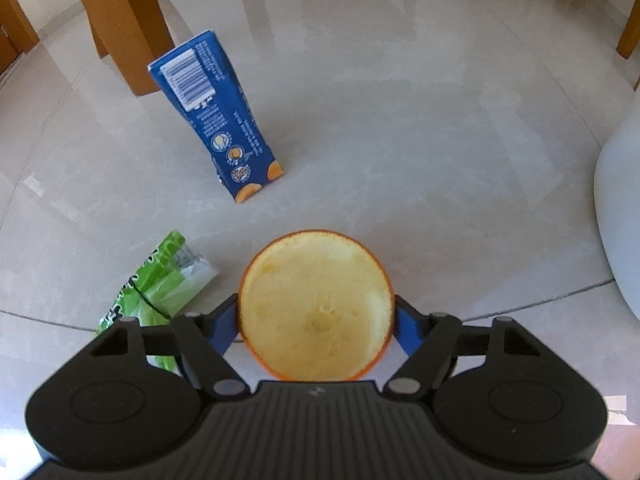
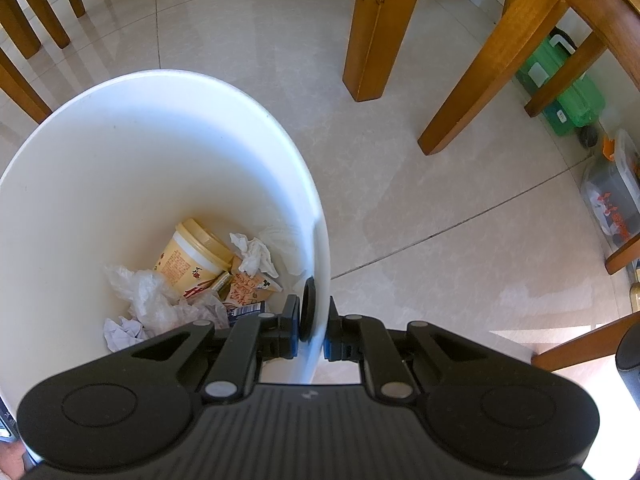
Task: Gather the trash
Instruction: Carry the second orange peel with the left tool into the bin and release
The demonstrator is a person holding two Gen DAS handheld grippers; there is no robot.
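Observation:
A hollowed half orange peel point(image 1: 316, 280), pale inside facing up, sits low over the tiled floor between the blue pads of my left gripper point(image 1: 316, 314), which press on both its sides. A blue juice carton point(image 1: 218, 112) stands tilted on the floor farther off to the left. Near my left finger lies a green wrapper point(image 1: 160, 284). My right gripper point(image 2: 314, 314) is shut on the rim of a white bin point(image 2: 160, 140). Inside the bin lie a yellow cup point(image 2: 196, 256), crumpled tissue point(image 2: 256, 254) and plastic film.
Wooden table and chair legs point(image 2: 380, 28) stand around on the glossy tile floor point(image 1: 400, 120). Under a chair at the right sit a green box point(image 2: 568, 92) and a clear plastic box point(image 2: 612, 200). A white rounded wall point(image 1: 620, 220) fills the left wrist view's right edge.

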